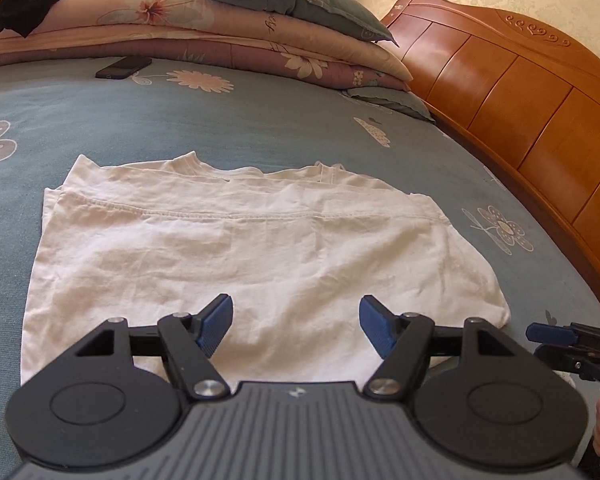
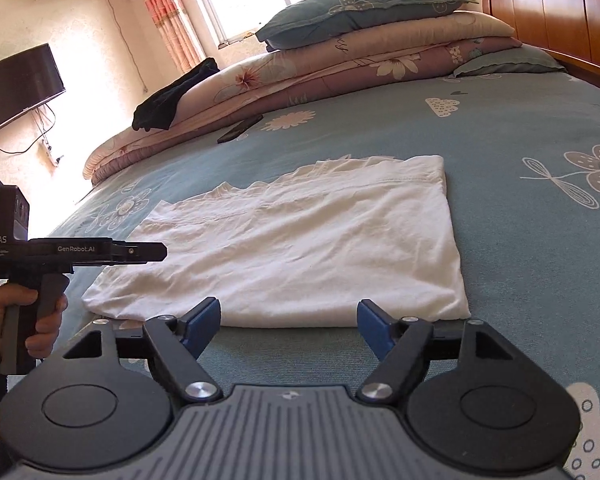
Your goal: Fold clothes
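Folded white T-shirt (image 1: 236, 252) flat on the bed (image 1: 180, 120); left gripper (image 1: 296, 326) and right gripper (image 2: 289, 326), fingers spread wide, both empty.

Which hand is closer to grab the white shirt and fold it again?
Probably the left. The left hand-held gripper hangs open right over the white shirt, above its near edge. The right hand-held gripper is open too, but sits just short of the shirt's edge, over the bedsheet.
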Action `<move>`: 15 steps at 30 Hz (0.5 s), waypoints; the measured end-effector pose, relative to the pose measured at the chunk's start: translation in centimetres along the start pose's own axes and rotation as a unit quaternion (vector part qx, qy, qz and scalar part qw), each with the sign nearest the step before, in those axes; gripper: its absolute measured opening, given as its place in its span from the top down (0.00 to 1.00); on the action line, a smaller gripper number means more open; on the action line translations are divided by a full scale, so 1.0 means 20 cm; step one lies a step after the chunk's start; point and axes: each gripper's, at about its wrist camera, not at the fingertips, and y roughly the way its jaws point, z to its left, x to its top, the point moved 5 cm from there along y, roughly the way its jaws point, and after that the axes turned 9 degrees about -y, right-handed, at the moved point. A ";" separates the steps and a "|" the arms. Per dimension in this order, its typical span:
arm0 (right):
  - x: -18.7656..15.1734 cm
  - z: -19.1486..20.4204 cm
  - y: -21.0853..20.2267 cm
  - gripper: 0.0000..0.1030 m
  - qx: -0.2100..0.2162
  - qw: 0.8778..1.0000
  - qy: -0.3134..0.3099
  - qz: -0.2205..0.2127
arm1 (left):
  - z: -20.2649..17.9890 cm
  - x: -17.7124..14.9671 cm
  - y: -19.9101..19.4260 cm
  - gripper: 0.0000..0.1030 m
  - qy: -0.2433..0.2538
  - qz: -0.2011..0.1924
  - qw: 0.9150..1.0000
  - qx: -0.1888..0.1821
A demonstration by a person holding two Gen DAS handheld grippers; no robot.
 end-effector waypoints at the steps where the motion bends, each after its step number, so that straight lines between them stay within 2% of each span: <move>1: 0.02 -0.01 0.04 0.21 0.002 1.000 -0.010 0.000 | 0.01 0.02 0.04 0.32 0.011 -0.002 1.000 0.015; 4: 0.12 -0.06 0.17 0.20 -0.009 0.999 -0.045 0.009 | 0.12 0.12 0.18 0.31 0.039 -0.012 0.996 0.074; 6: 0.18 -0.11 0.24 0.20 -0.018 0.998 -0.055 0.012 | 0.23 0.21 0.24 0.32 0.032 -0.018 0.994 0.100; 10: 0.29 -0.16 0.35 0.19 0.003 1.000 -0.015 0.025 | 0.51 0.39 0.29 0.30 -0.068 -0.018 0.994 0.086; 11: 0.30 -0.15 0.38 0.19 0.005 0.999 -0.005 0.038 | 0.56 0.42 0.29 0.30 -0.079 -0.024 0.992 0.091; 13: 0.33 -0.13 0.43 0.19 0.004 0.998 0.000 0.063 | 0.62 0.47 0.30 0.30 -0.091 -0.020 0.987 0.128; 15: 0.37 -0.08 0.45 0.19 -0.014 0.995 -0.005 0.101 | 0.68 0.52 0.30 0.31 -0.135 -0.004 0.984 0.119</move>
